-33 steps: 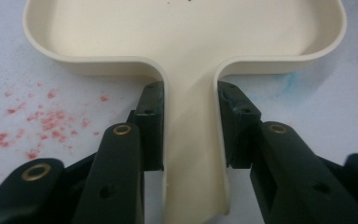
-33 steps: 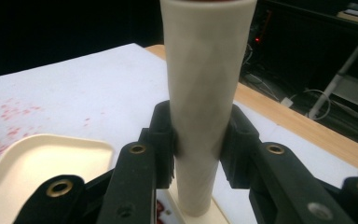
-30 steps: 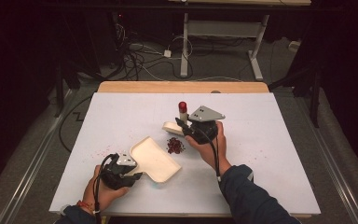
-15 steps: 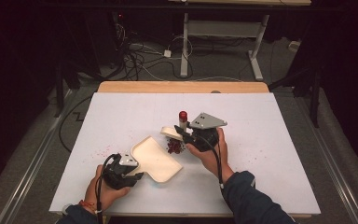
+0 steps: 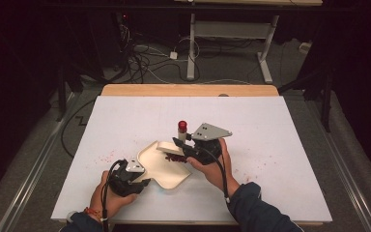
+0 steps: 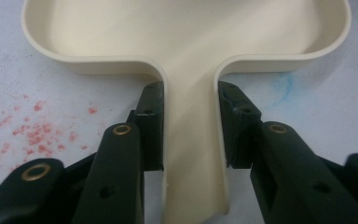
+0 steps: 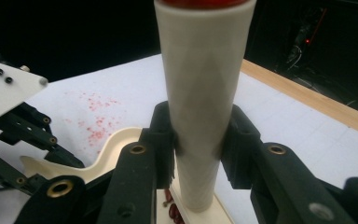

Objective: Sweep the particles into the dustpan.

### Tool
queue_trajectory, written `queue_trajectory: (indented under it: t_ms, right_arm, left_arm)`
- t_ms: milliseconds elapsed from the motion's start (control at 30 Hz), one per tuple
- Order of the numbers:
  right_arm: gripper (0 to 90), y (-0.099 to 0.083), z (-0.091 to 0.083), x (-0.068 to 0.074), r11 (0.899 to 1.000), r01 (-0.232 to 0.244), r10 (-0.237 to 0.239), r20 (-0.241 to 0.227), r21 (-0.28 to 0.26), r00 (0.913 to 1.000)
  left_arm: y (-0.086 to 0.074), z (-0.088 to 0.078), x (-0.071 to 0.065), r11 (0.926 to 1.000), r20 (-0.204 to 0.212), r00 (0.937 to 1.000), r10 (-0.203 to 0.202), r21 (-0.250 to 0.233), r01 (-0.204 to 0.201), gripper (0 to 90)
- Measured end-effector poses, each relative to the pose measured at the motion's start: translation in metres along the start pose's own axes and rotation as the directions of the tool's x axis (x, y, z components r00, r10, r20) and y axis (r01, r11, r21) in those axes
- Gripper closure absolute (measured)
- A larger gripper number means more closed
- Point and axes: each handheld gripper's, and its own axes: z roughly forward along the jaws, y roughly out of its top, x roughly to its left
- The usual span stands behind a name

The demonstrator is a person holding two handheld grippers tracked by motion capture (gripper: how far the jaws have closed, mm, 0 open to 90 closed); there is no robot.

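Lower left of the high view: left gripper [image 5: 142, 182] clenched on the narrow handle of the cream dustpan [image 5: 166, 169], which lies flat at lower centre. We judge it light, rigid, slick plastic; the handle suits the grip. Just right: right gripper [image 5: 179, 143] clamps the scraper's upright post [image 7: 203, 93], its blade pushing red crumbs [image 5: 175, 157] panward.
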Motion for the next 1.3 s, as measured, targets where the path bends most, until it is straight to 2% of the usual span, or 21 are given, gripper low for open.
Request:
queue_trajectory:
  t_ms: [133, 200, 267, 300, 500, 600, 633, 800, 833, 900, 967, 1000, 1100, 1133, 1233, 1267, 1300]
  right_arm:
    - [69.6, 0.002, 0.0, 0.003, 1.0, -0.023, 0.023, -0.013, -0.008, 0.9996]
    - [69.7, 0.003, 0.001, 0.006, 0.999, -0.039, 0.039, -0.034, -0.019, 0.9987]
    - [69.8, 0.003, 0.002, 0.008, 0.999, -0.039, 0.038, -0.038, -0.022, 0.9985]
    - [69.8, 0.005, 0.002, 0.012, 1.0, -0.022, 0.021, -0.036, -0.021, 0.9991]
    - [70.0, 0.005, 0.003, 0.012, 0.999, -0.017, 0.016, -0.036, -0.036, 0.9992]
    - [70.0, 0.005, -0.001, 0.006, 0.998, -0.008, 0.008, -0.007, -0.057, 0.9999]
    - [70.0, 0.006, -0.004, 0.003, 0.998, -0.02, 0.02, -0.002, -0.067, 0.9998]
    - [70.0, 0.011, -0.026, -0.007, 0.99, -0.019, 0.026, 0.056, -0.138, 0.9981]
    - [70.0, 0.011, -0.026, -0.007, 0.99, -0.019, 0.026, 0.056, -0.138, 0.9981]
    - [70.0, 0.011, -0.042, -0.014, 0.985, -0.039, 0.053, 0.077, -0.165, 0.9956]
    - [70.0, 0.01, -0.045, -0.016, 0.986, -0.041, 0.055, 0.081, -0.164, 0.9952]
    - [70.0, 0.007, -0.053, -0.02, 0.987, -0.045, 0.06, 0.096, -0.154, 0.9935]
    - [70.0, 0.003, -0.058, -0.022, 0.991, -0.037, 0.052, 0.115, -0.128, 0.992]
    - [70.0, -0.002, -0.063, -0.025, 0.993, -0.028, 0.045, 0.15, -0.111, 0.9876]
    - [70.0, -0.006, -0.069, -0.029, 0.994, -0.036, 0.053, 0.174, -0.1, 0.9833]
    - [70.0, -0.008, -0.074, -0.031, 0.995, -0.03, 0.05, 0.209, -0.097, 0.9766]
    - [70.0, -0.008, -0.074, -0.031, 0.995, -0.03, 0.05, 0.209, -0.097, 0.9766]
  left_arm:
    - [0.0, 0.001, 0.0, 1.0, 0.002, 1.0, -0.005, -0.001, 0.005, 63.8]
    - [0.0, 0.001, 0.0, 1.0, 0.003, 1.0, -0.007, -0.002, 0.007, 63.7]
    - [-0.001, 0.001, 0.0, 1.0, 0.003, 1.0, -0.009, -0.004, 0.009, 63.7]
    - [-0.001, 0.001, 0.0, 1.0, 0.003, 1.0, -0.008, -0.004, 0.008, 63.7]
    - [-0.001, 0.001, -0.001, 1.0, -0.001, 1.0, -0.001, -0.007, 0.001, 63.7]
    - [-0.001, 0.001, 0.0, 0.9999, 0.001, 0.9999, 0.01, -0.006, -0.01, 63.7]
    - [-0.001, 0.001, 0.0, 0.9999, 0.001, 0.9999, 0.01, -0.006, -0.01, 63.7]
    - [-0.002, 0.002, 0.0, 0.9997, 0.002, 0.9997, 0.025, 0.002, -0.025, 63.7]
    - [-0.002, 0.002, 0.0, 0.9997, 0.003, 0.9997, 0.025, 0.003, -0.025, 63.7]
    - [-0.002, 0.002, -0.001, 0.9995, 0.005, 0.9995, 0.031, 0.006, -0.031, 63.7]
    - [-0.002, 0.001, -0.001, 0.9994, 0.006, 0.9994, 0.034, 0.01, -0.034, 63.7]
    - [-0.002, 0.002, -0.001, 0.9993, 0.006, 0.9994, 0.035, 0.014, -0.035, 63.7]
    - [-0.002, 0.003, -0.002, 0.999, 0.003, 0.9992, 0.039, 0.021, -0.039, 63.7]
    - [-0.001, 0.003, -0.002, 0.999, 0.002, 0.9992, 0.039, 0.023, -0.04, 63.7]
    - [-0.001, 0.002, -0.003, 0.9988, 0.001, 0.9991, 0.043, 0.024, -0.043, 63.7]
    - [-0.001, 0.002, -0.004, 0.9988, 0.002, 0.9991, 0.043, 0.024, -0.043, 63.7]
    - [-0.001, 0.002, -0.004, 0.9988, 0.002, 0.9991, 0.043, 0.024, -0.043, 63.7]
